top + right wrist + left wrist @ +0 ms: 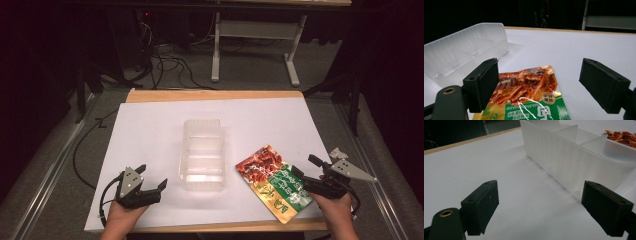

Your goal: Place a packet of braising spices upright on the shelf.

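**Two hand-held grippers flanking a clear tray and a snack pouch**

High view: a white-covered table [150, 125] carries a clear plastic tray [202, 154] at its centre, long axis running near to far. A foil snack pouch [275, 182], red-orange at its far end and green and gold toward the near end, lies flat on the table just right of the tray, set at a slant. The left gripper [152, 182], held in the person's left hand [122, 216], sits at the near left, beside the tray's near corner, jaws spread wide with nothing between them. The right gripper [304, 167], in the right hand [336, 210], sits at the pouch's right edge.

Left gripper view: the tray's ribbed side wall [564, 160] and inner dividers stand just beyond the wide-set jaws.

Right gripper view: the jaws stand wide apart over the pouch [529, 92], pads clear of it; the tray [466, 52] lies beyond to the left.
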`<state>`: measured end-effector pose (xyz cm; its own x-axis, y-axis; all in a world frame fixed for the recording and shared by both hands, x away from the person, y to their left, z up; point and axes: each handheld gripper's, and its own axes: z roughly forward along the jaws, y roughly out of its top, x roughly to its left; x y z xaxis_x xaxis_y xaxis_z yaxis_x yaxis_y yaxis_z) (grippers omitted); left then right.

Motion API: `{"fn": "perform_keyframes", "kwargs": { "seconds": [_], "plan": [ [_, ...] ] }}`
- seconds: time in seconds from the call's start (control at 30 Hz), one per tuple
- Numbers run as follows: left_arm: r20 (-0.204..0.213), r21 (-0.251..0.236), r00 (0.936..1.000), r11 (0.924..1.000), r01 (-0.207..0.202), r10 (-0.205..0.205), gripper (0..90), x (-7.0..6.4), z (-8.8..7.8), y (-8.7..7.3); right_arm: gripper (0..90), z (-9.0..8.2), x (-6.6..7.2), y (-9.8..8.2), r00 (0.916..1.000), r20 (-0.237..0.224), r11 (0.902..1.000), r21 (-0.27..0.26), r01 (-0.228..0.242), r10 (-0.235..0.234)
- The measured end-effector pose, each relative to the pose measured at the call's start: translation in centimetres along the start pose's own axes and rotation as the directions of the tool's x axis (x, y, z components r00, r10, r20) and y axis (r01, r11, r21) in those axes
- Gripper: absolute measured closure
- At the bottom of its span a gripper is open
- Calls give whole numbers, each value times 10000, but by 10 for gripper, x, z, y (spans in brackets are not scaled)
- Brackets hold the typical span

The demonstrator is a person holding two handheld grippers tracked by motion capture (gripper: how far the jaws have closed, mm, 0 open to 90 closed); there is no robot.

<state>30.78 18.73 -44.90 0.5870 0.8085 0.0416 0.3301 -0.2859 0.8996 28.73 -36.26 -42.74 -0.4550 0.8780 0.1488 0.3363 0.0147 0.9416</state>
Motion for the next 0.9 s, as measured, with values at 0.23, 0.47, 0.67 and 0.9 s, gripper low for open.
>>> {"fn": "perform_keyframes", "kwargs": {
  "seconds": [0.23, 0.47, 0.67, 0.9],
  "plan": [
    [2, -11, 10000, 10000, 76, -76, 149, 2, 5, 2, 165, -9, -7, -9, 9978, 171, 9964, 544, -644, 636],
    [7, -99, 9999, 9999, 123, -123, 150, 4, 11, 5, 248, -14, -11, -22, 9943, 333, 9838, 1453, -1051, 1013],
    [18, -174, 9999, 9998, 137, -137, 151, 4, 17, 9, 265, -19, -23, -36, 9803, 889, 9583, 2121, -1916, 1764],
    [85, -80, 9999, 9999, 144, -143, 152, 2, 24, 9, 377, -32, -34, -50, 9566, 901, 9204, 2607, -2913, 2772]
  ]
}}
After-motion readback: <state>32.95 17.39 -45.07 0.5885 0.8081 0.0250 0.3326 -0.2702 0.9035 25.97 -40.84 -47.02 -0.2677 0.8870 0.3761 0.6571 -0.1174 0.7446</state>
